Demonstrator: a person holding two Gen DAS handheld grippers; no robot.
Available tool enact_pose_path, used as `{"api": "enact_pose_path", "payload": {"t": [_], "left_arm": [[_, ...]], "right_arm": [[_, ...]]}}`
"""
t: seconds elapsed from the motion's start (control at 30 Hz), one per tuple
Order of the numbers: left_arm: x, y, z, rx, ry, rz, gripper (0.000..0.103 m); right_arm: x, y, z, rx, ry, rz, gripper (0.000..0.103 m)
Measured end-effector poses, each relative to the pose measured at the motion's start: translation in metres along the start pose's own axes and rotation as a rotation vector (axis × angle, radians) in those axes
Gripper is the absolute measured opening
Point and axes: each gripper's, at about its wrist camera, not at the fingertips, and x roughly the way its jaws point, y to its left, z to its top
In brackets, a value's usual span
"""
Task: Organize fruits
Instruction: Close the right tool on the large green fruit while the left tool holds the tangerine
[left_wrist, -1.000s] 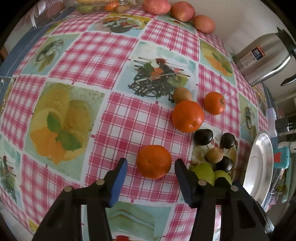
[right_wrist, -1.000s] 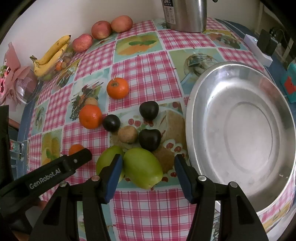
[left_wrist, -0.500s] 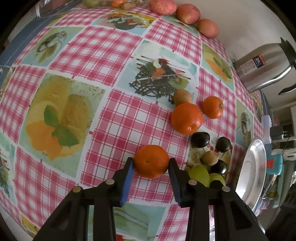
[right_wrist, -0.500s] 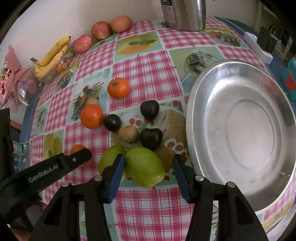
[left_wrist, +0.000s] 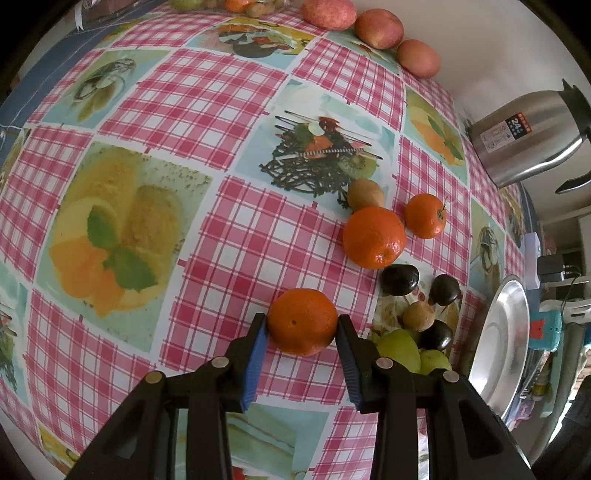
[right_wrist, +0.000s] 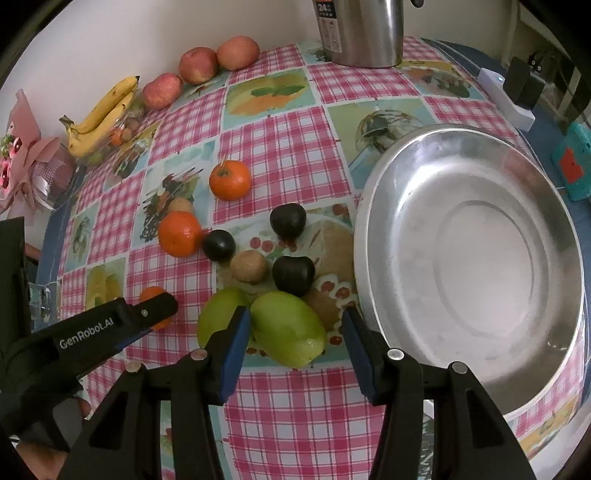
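An orange (left_wrist: 302, 321) on the table (left_wrist: 155, 110) is pinched by the left gripper (left_wrist: 301, 347). The right gripper (right_wrist: 295, 339) is closing around a green fruit (right_wrist: 288, 328), its long axis slanting across the jaws; the right pad is not yet touching. The tray (right_wrist: 469, 258) lies just right.

Table covered in a pink-and-white checked oilcloth (right_wrist: 284, 144) with printed food panels; blue edge band (right_wrist: 50, 236) at frame left. Plain off-white wall (right_wrist: 110, 40) across the top, meeting the table's far edge. Steel kettle (right_wrist: 360, 31) top centre against the wall. White power strip with black plugs (right_wrist: 511, 94) upper right. Pink-wrapped bouquet (right_wrist: 22, 155) at left edge. Soft, even light, with no hard shadows.
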Motion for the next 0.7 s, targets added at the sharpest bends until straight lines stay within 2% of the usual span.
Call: {"api": "enact_pose_path", "payload": {"t": [0.1, 0.53, 0.6, 0.7], "left_arm": [[-0.001, 0.001, -0.001, -0.006, 0.000, -0.005, 0.040], [-0.001, 0.002, 0.000, -0.012, 0.000, -0.009, 0.040], [-0.001, 0.002, 0.000, -0.013, 0.000, -0.009, 0.040], [-0.001, 0.002, 0.000, -0.013, 0.001, -0.009, 0.040]], "right_arm": [[0.007, 0.000, -0.001, 0.009, 0.025, 0.022, 0.053], [0.014, -0.011, -0.001, 0.098, 0.030, 0.088, 0.052], [0.014, -0.011, -0.001, 0.097, 0.029, 0.100, 0.048], [0.013, -0.011, -0.001, 0.096, 0.027, 0.098, 0.048]]}}
